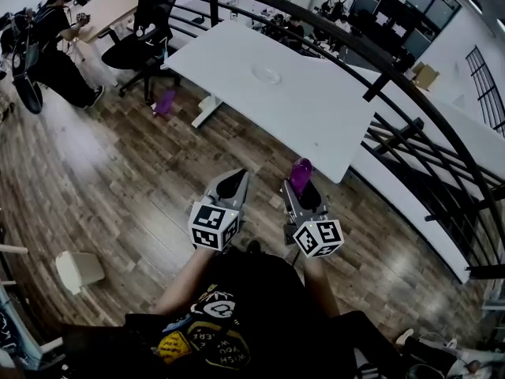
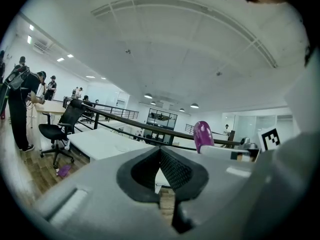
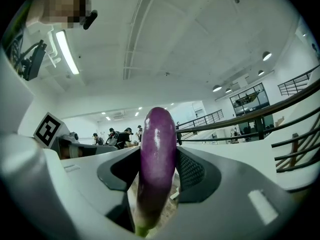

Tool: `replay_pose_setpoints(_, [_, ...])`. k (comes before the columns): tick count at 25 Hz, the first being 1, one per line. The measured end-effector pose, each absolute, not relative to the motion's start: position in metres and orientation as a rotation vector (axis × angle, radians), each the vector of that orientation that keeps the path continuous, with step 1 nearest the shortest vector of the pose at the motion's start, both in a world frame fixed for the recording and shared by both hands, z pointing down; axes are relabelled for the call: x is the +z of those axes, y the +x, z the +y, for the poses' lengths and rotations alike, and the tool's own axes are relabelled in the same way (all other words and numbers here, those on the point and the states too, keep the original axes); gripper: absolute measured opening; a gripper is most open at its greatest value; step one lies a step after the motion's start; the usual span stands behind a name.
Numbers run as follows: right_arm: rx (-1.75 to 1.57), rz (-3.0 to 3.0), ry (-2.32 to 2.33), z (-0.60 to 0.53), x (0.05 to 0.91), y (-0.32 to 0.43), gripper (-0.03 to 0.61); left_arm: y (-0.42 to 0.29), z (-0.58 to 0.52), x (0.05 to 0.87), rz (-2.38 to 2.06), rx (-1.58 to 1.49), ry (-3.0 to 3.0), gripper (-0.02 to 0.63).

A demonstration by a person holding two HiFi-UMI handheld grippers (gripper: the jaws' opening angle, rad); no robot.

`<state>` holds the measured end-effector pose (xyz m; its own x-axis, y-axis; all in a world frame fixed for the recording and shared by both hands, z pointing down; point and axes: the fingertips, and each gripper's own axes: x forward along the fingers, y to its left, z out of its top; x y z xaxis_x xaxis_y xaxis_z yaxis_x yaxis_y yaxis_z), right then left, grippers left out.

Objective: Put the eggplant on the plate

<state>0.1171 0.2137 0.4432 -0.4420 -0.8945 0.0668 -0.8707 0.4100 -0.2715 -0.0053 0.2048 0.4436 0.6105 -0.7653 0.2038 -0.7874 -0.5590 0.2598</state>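
A purple eggplant (image 1: pixel 300 174) stands upright between the jaws of my right gripper (image 1: pixel 304 191), which is shut on it. In the right gripper view the eggplant (image 3: pixel 157 159) fills the gap between the black pads (image 3: pixel 192 170), stem end down. My left gripper (image 1: pixel 231 184) hangs beside it on the left, shut with nothing in it; its pads (image 2: pixel 172 166) meet at the tip. From the left gripper view the eggplant (image 2: pixel 203 135) shows to the right. A white plate (image 1: pixel 267 75) lies on the white table (image 1: pixel 331 125) ahead, well beyond both grippers.
A black railing (image 1: pixel 394 77) curves behind the table. An office chair (image 1: pixel 138 50) and a purple object (image 1: pixel 165 103) on the wooden floor are at the table's left end. A white bin (image 1: pixel 77 269) sits at lower left. People (image 1: pixel 47 46) stand far left.
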Motion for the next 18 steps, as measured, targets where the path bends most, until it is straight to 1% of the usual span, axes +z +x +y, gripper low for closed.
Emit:
replay_pose_setpoints(9, [-0.383, 2.591, -1.573, 0.206, 0.436, 0.073, 0.224, -0.046, 0.200, 0.441, -1.270, 0.060, 2.511, 0.005])
replay_pose_setpoints(18, [-0.400, 2.601, -1.622, 0.184, 0.446, 0.053, 0.224, -0.062, 0.177, 0.447, -1.237, 0.079, 2.533, 0.005])
